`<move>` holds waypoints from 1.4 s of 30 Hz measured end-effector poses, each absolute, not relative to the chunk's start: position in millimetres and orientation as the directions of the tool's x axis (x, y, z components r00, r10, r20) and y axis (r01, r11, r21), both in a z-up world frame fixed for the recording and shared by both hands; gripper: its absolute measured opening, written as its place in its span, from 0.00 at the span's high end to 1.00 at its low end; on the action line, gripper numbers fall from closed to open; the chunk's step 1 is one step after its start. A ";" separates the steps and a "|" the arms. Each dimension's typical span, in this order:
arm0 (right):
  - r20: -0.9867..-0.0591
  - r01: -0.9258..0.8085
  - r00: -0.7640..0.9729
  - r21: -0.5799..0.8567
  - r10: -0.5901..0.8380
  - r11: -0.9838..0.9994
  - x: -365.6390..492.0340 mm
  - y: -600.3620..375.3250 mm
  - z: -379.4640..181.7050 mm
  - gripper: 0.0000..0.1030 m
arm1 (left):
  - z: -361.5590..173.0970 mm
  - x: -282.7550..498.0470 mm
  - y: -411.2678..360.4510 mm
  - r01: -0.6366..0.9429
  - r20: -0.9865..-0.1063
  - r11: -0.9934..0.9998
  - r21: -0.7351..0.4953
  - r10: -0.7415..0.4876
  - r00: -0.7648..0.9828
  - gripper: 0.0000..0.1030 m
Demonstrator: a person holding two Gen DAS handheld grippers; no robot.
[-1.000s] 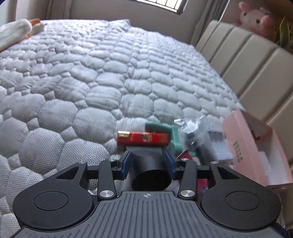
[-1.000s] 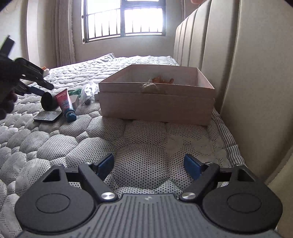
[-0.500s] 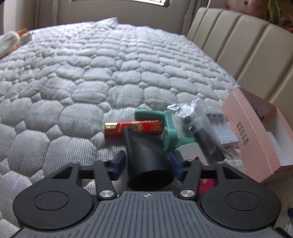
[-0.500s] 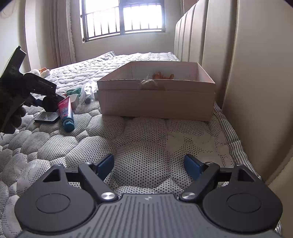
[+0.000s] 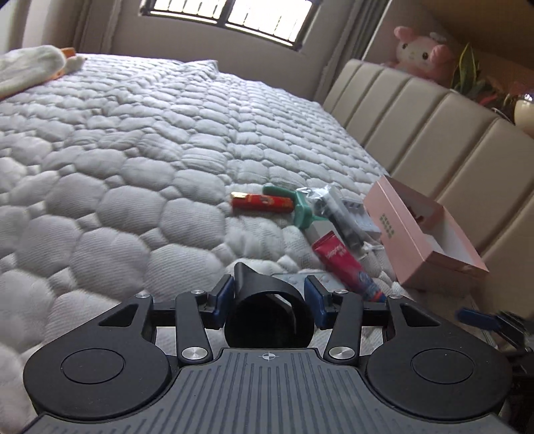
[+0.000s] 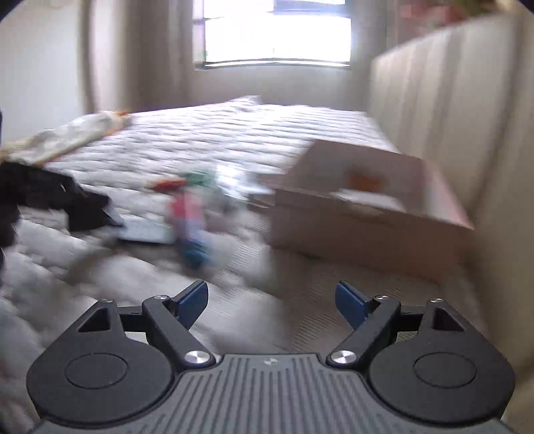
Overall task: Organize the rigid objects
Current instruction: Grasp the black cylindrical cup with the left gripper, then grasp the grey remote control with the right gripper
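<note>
Left wrist: low over the bed (image 5: 133, 160), facing the headboard (image 5: 434, 133), close.
Right wrist: low, facing the window (image 6: 277, 30), blurred.
Shared: pink box (image 5: 424, 233) (image 6: 367, 200), red tube (image 5: 343, 263) (image 6: 190, 217).

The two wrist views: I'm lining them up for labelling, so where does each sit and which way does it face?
Left wrist: behind the left gripper, its jaws shut on a black tube, looking across the quilted bed towards the headboard.
Right wrist: behind the open right gripper, low over the bed, facing the window; blurred.
Shared: the pink box and red tube.
</note>
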State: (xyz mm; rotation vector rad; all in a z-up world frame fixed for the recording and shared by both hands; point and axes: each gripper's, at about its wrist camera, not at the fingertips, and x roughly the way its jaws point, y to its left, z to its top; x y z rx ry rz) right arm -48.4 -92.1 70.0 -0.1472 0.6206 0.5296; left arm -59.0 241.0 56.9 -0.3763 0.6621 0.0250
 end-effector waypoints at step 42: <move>-0.658 -0.667 0.562 -0.001 0.501 0.745 -86.9 -17.7 73.3 0.17 | 52.8 -139.7 212.4 -0.129 -0.617 0.930 -0.344 -0.121 0.778 0.50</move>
